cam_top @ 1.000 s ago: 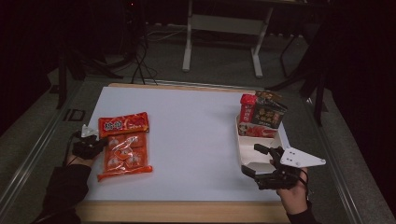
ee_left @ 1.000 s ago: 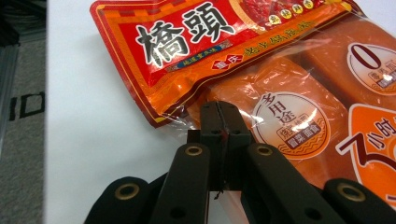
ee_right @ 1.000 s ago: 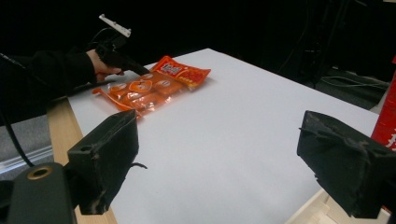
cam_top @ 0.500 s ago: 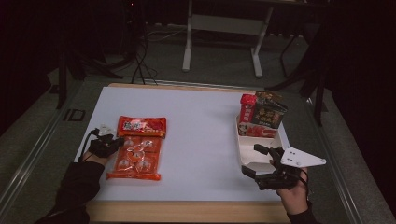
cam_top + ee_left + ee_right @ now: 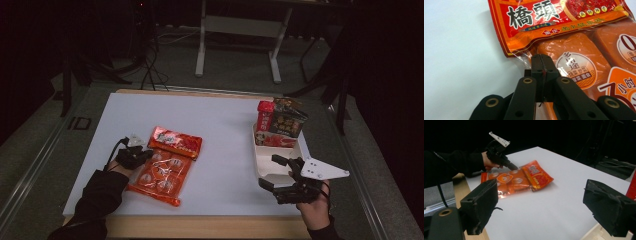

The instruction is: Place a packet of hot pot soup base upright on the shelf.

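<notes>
Grip first: at the left of the high view the left gripper (image 5: 142, 155) has its jaws pinched together on the near-left edge of the orange packet (image 5: 162, 176), and in the left gripper view the two black jaws meet tight over the packet's clear sealed margin (image 5: 524, 58), just where its corner tucks under the red packet (image 5: 544, 22). The orange packet therefore lies ahead of and to the right of those fingers, its long axis running from the gripper down toward the table's near edge, slightly slanted. It is a flat, glossy pouch with several orange blocks showing through film, each bearing a round white label with printed characters. The red packet (image 5: 176, 141) lies across its far end, overlapping it; whether it rides on the orange one or merely touches it is hard to tell from above.

Further right the white table (image 5: 225, 125) is bare up to a pale tray (image 5: 262, 162) holding upright red and dark boxes (image 5: 280, 122). Beside the tray the right gripper (image 5: 282, 172) hovers with jaws spread wide, holding nothing, well apart from both packets. The left hand is plainly the nearer, so any drag rightward toward the tray looks like its job.
</notes>
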{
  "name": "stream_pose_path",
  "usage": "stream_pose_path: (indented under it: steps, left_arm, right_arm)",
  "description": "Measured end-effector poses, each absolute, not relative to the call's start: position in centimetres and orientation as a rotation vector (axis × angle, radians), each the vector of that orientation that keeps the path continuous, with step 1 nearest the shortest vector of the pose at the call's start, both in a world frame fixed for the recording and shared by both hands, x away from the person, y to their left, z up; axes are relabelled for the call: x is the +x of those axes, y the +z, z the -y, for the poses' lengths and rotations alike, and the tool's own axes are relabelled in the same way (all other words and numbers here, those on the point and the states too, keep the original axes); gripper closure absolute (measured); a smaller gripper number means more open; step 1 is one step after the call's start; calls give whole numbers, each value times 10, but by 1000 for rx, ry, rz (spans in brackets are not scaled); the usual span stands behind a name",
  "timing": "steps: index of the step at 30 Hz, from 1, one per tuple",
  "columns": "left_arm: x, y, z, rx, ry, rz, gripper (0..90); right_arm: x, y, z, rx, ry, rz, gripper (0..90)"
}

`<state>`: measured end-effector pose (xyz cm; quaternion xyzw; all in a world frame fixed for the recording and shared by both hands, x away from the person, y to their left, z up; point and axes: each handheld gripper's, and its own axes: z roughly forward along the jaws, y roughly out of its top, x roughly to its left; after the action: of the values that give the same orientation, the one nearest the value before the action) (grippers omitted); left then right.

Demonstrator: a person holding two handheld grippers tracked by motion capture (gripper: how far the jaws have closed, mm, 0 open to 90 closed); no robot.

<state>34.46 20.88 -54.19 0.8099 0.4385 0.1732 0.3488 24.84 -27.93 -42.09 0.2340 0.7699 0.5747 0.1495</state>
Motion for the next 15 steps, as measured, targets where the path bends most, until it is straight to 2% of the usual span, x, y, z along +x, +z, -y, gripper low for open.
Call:
stream_pose_path:
  steps: [10,15]
  left_arm:
    - [341,-539,-212,2129,477,-1065,900]
    - [330,-527,-224,2127,426,-1062,900]
  right_arm:
    - [248,-420,281,670,1651,-2210,126]
    - [247,-419,282,672,1656,-2203,126]
